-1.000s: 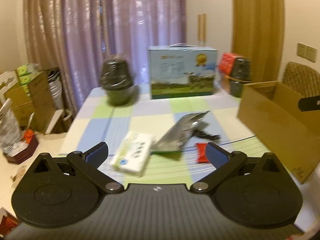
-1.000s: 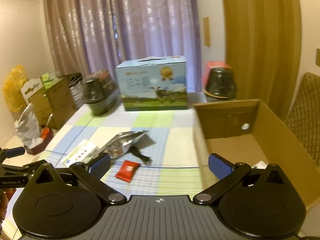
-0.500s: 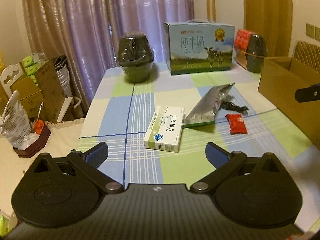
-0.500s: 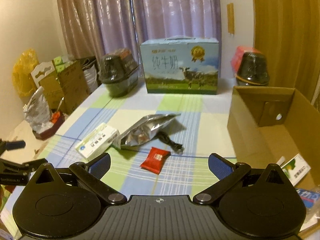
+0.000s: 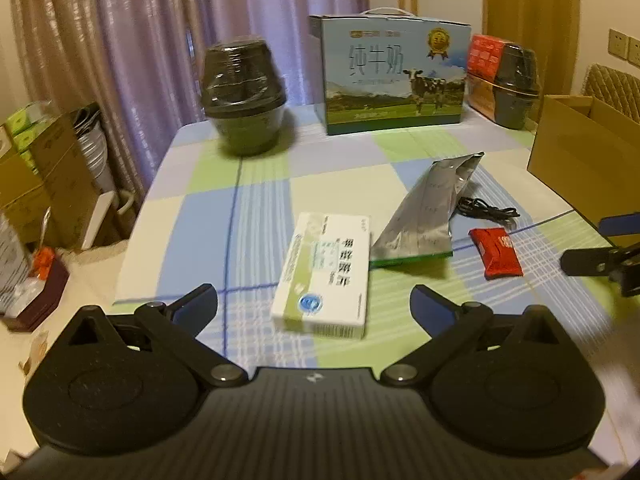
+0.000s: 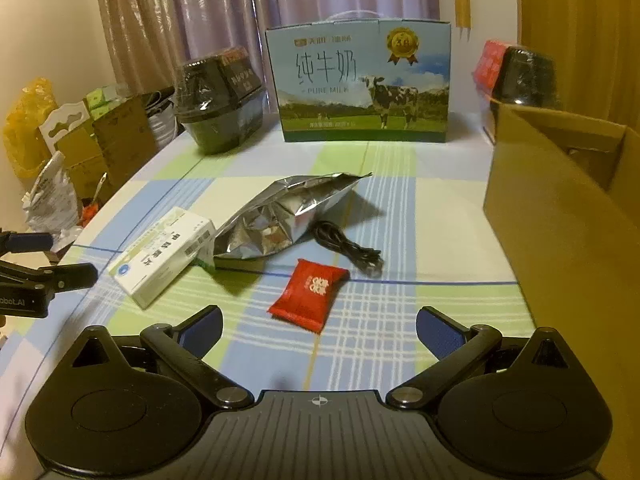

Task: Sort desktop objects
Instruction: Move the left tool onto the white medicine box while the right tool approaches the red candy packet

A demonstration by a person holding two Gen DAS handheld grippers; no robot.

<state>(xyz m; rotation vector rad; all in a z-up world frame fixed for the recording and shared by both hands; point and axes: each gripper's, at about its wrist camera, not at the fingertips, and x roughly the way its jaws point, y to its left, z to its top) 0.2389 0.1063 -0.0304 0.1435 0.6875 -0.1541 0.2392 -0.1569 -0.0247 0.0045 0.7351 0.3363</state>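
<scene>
left gripper (image 5: pixel 314 306) | black body | blue pads | silver pivot screws

**Checked tablecloth, scattered goods**

The table (image 6: pixel 452 216) wears a blue, green and cream checked cloth. On it lie a white medicine box (image 6: pixel 162 254), a silver foil pouch (image 6: pixel 280 214), a black cable (image 6: pixel 346 246) and a red sachet (image 6: pixel 308 294). A cardboard box (image 6: pixel 560 240) stands right; a milk carton (image 6: pixel 360 80) and two dark wrapped pots (image 6: pixel 220 100) (image 6: pixel 524 76) stand behind.

On the surface (image 6: pixel 440 216), the medicine box (image 6: pixel 164 254) lies at centre left of the frame, touching the foil pouch (image 6: pixel 280 216); cable (image 6: pixel 346 248) and candy packet (image 6: pixel 308 294) sit below the pouch, the cardboard box (image 6: pixel 560 240) at right.
</scene>
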